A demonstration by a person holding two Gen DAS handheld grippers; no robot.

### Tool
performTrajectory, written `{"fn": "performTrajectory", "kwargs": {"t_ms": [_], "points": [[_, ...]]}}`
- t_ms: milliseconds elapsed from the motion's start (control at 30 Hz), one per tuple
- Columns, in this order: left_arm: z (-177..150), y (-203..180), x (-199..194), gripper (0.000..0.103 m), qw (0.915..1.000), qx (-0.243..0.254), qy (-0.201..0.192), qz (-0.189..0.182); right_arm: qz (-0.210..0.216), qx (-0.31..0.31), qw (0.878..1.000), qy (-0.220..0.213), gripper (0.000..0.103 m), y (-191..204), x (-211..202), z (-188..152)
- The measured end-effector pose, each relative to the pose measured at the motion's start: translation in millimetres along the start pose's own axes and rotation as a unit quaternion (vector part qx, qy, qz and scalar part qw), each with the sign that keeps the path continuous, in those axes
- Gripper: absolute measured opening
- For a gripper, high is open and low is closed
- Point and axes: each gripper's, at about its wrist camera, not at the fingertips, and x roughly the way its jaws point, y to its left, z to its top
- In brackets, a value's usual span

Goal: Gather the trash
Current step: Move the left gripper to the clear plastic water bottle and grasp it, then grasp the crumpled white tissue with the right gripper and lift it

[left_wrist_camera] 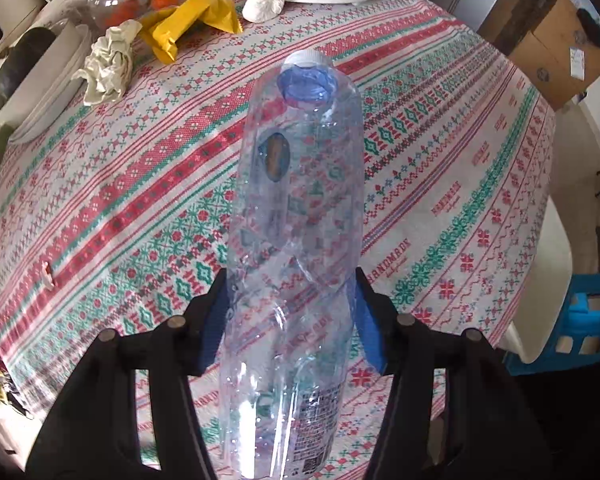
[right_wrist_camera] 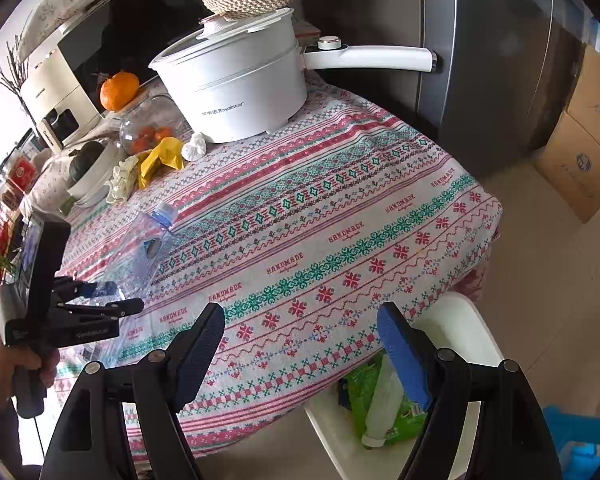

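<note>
On the patterned tablecloth [right_wrist_camera: 300,184], the left gripper [left_wrist_camera: 292,312] grips the lower body of a clear plastic bottle [left_wrist_camera: 296,208], its cap pointing to the far side, while to the right the right gripper [right_wrist_camera: 300,344] hangs wide and empty above the near edge.

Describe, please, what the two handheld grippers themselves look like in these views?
Both are black plastic linkage frames with round silver pivot pins and blue ribbed pads on the fingers. The left gripper carries a black boxy body with small white lettering, above a black handle. The right gripper shows the same forked black arms.
</note>
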Motion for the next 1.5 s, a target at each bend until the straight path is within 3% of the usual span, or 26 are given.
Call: {"fn": "performTrajectory", "kwargs": {"t_ms": [67, 233, 267, 433, 567, 767, 967, 1133, 1200, 1367, 1500], "points": [[-19.9, 3.7, -19.0, 0.058, 0.999, -0.028, -0.024, -0.026, -0.001, -0.004, 1.0, -0.001, 0.08, 2.3, 1.4, 0.6], [-51.6, 38.8, -81.9, 0.058, 0.9923, -0.079, -0.086, -0.041, 0.014, -0.012, 1.0, 0.013, 0.08, 19.5, 13.8, 6.3], [-34.6, 42.2, -86.3, 0.059, 0.9902, -0.092, -0.094, -0.046, 0.016, -0.014, 1.0, 0.014, 0.08, 26.0, 17.2, 9.5], [-29.3, 86.4, -99.0, 0.059, 0.9779, -0.146, -0.148, -0.021, 0.027, -0.052, 0.998, 0.012, 0.08, 79.6, 39.5, 37.3], [-31.9, 123.1, -106.4, 0.059, 0.9686, -0.186, -0.165, -0.005, 0.048, -0.092, 0.995, -0.003, 0.08, 141.9, 65.7, 67.9], [-34.4, 151.8, -102.7, 0.06, 0.9561, -0.225, -0.179, 0.055, 0.105, -0.133, 0.986, -0.006, 0.075, 231.8, 129.1, 111.1], [-39.6, 179.2, -102.7, 0.06, 0.9509, -0.251, -0.173, 0.055, 0.131, -0.135, 0.982, 0.007, 0.07, 284.9, 196.9, 134.2], [-42.6, 191.2, -104.6, 0.06, 0.9463, -0.267, -0.174, 0.054, 0.127, -0.122, 0.984, 0.027, 0.069, 310.8, 244.2, 143.7], [-42.7, 191.1, -105.5, 0.06, 0.9459, -0.267, -0.175, 0.055, 0.114, -0.116, 0.986, 0.032, 0.062, 316.4, 258.1, 144.9], [-41.1, 185.4, -102.4, 0.06, 0.9484, -0.262, -0.173, 0.046, 0.1, -0.111, 0.988, 0.02, 0.027, 320.3, 261.8, 145.9], [-38.4, 178.0, -103.1, 0.06, 0.9504, -0.253, -0.176, 0.042, 0.11, -0.113, 0.987, 0.02, 0.023, 313.1, 243.1, 139.6]]}}
